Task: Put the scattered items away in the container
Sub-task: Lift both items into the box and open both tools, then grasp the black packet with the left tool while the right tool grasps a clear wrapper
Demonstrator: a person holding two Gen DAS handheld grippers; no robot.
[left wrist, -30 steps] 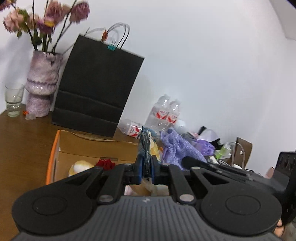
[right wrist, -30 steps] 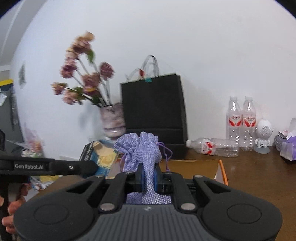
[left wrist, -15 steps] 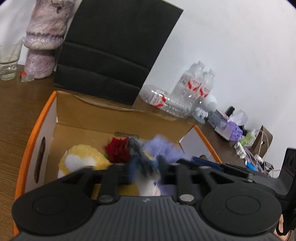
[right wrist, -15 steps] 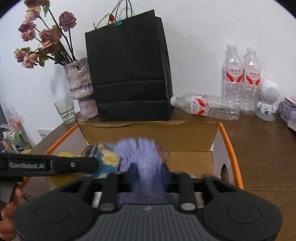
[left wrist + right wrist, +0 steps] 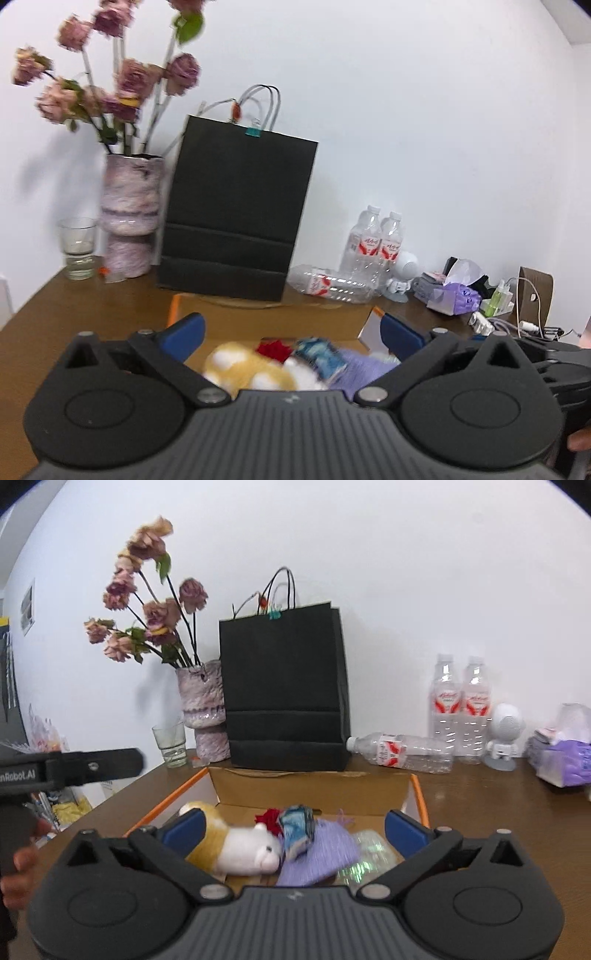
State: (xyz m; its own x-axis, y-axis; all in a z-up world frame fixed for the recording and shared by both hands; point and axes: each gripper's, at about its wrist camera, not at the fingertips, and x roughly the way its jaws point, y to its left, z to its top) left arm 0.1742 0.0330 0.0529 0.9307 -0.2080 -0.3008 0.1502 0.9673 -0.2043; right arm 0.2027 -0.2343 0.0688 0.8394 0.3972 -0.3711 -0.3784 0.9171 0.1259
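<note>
Jaws of both the left gripper (image 5: pixel 291 330) and the right gripper (image 5: pixel 293 825) are opening wide, nothing between them. Low in both frames, the lilac knitted pouch (image 5: pixel 325 853) and blue crinkled packet (image 5: pixel 295 829) are lying inside the orange-edged cardboard box (image 5: pixel 310 788) on the brown wooden bench (image 5: pixel 498 812), beside a white-and-yellow plush toy (image 5: pixel 240 853).

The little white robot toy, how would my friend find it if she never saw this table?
Start at the tall black paper bag against the wall and look right, past the bottle lying down to the two standing water bottles. The little white robot toy stands just right of them, the only thing there with a round head and tiny legs.
</note>
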